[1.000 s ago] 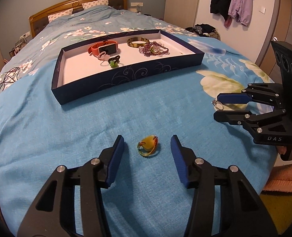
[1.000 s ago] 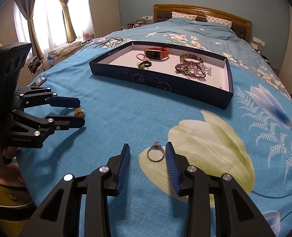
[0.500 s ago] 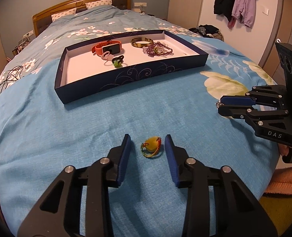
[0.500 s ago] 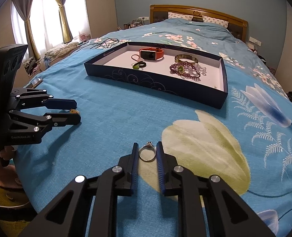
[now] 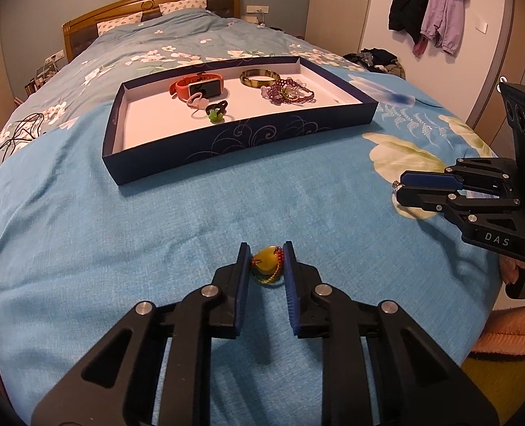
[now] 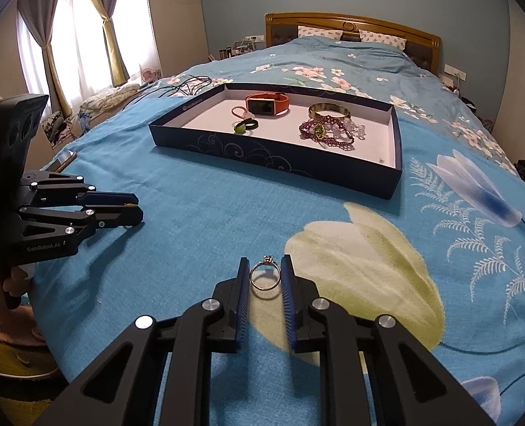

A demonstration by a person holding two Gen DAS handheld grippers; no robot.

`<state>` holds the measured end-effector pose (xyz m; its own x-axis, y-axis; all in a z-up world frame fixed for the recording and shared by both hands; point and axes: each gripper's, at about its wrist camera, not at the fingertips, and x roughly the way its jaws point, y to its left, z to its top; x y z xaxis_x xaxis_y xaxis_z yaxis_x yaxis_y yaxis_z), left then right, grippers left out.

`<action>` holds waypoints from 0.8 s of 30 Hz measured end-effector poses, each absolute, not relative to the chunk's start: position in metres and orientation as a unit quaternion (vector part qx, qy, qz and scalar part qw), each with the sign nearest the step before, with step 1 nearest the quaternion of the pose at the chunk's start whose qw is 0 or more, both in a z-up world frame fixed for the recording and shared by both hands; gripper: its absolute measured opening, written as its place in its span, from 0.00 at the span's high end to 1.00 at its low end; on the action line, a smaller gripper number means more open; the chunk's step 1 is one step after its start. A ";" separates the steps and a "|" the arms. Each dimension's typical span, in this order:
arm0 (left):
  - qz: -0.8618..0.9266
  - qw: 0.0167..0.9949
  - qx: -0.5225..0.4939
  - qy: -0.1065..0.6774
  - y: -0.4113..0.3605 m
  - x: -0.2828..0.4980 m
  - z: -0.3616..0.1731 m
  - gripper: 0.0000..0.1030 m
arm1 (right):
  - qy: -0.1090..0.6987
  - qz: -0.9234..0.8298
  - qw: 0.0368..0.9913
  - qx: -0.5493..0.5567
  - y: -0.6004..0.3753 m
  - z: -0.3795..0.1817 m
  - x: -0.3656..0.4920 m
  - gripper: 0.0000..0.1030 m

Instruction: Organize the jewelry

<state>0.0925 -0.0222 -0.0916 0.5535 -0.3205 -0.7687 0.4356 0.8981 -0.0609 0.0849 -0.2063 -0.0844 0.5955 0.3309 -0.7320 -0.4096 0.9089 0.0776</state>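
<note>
My left gripper (image 5: 265, 261) is shut on a yellow bead ring with a red-green beaded band (image 5: 266, 264), just above the blue bedspread. My right gripper (image 6: 265, 274) is shut on a silver ring with a small stone (image 6: 264, 277), held a little above the bed. A dark blue tray (image 5: 248, 135) with a white floor lies farther up the bed; it holds an orange watch (image 5: 198, 87), a gold bangle (image 5: 258, 78), purple bead bracelets (image 5: 287, 93) and a green ring (image 5: 213, 116). The right gripper also shows in the left wrist view (image 5: 399, 190), the left gripper in the right wrist view (image 6: 136, 206).
The bed's near edge runs just below both grippers. Black cables (image 6: 186, 83) lie on the bedspread left of the tray (image 6: 392, 177). Pillows and a wooden headboard (image 6: 351, 23) are at the far end. Jackets (image 5: 426, 3) hang on the right wall.
Both grippers have closed, the left on the yellow bead ring and the right on the silver ring. Both have lifted slightly off the bedspread.
</note>
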 end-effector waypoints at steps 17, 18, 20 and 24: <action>-0.208 0.888 0.058 0.406 -0.020 0.094 -0.083 0.82 | 0.387 0.217 0.896 -0.023 -0.210 -0.076 0.090 0.85; -0.208 0.889 0.057 0.404 -0.020 0.095 -0.082 0.82 | 0.385 0.217 0.897 -0.022 -0.210 -0.075 0.091 0.85; -0.206 0.891 0.056 0.401 -0.019 0.095 -0.080 0.82 | 0.383 0.219 0.897 -0.021 -0.209 -0.074 0.092 0.85; -0.206 0.895 0.053 0.392 -0.019 0.097 -0.074 0.82 | 0.377 0.221 0.899 -0.017 -0.209 -0.071 0.095 0.85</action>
<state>0.0971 -0.0194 -0.0739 0.6086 -0.3266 -0.7231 0.4094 0.9099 -0.0664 0.0951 -0.2087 -0.0707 0.6175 0.3849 -0.6860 -0.4106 0.9016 0.1363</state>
